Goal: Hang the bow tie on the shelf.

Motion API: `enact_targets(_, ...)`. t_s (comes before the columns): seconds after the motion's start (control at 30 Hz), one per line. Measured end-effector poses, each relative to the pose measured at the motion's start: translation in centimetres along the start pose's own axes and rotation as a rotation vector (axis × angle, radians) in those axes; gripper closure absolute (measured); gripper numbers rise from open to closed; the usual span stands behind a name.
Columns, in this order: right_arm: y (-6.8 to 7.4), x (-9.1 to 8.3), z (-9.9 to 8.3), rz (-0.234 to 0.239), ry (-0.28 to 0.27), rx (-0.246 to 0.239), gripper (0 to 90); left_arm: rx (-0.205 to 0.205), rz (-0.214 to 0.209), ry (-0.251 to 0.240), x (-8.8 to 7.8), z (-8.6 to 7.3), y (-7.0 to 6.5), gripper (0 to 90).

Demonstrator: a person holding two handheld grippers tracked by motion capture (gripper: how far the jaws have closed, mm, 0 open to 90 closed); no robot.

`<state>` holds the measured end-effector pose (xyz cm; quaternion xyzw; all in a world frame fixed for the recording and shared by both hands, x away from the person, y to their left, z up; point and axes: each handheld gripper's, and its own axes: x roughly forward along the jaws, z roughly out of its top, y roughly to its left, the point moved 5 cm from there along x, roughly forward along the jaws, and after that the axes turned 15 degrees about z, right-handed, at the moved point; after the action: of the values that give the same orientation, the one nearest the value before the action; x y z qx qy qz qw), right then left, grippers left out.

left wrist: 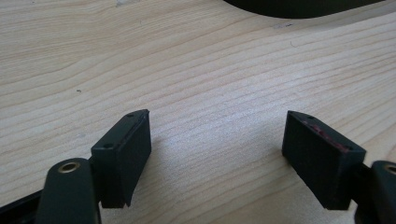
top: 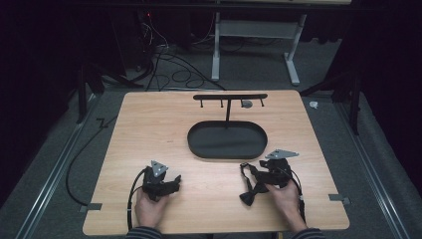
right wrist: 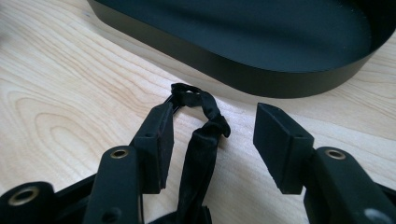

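A pale, fine-grained wooden table (top: 149, 119) carries a matte black oval tray (top: 199, 144) with a low upright wall, set past the table's centre toward twelve o'clock. From the tray's far rim rises a thin black T-shaped hook stand (top: 229, 98). A glossy black satin bow tie (top: 248, 195) with a narrow, crinkled strap lies at about five o'clock from the tray. The right gripper (right wrist: 212, 140) is released, jaws apart, with the strap lying between them near the one at nine o'clock. The left gripper (left wrist: 217, 149) is likewise released over bare wood at seven o'clock. Dark cables (top: 169, 69) sprawl on the grey floor beyond.
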<state>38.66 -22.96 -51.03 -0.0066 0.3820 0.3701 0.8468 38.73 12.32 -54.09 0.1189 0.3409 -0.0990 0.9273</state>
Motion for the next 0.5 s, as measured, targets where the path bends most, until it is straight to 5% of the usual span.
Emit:
enact_targets(0.37, -0.7, 1.2, -0.3, -0.014, 0.026, 0.022, 56.7, -0.001, 0.000, 0.000, 0.0, 0.0, 0.0, 24.3)
enact_targets(0.5, -0.6, 1.6, -0.6, -0.004, 0.050, 0.014, 65.8, 0.000, 0.001, 0.000, 0.0, 0.0, 0.0, 24.3)
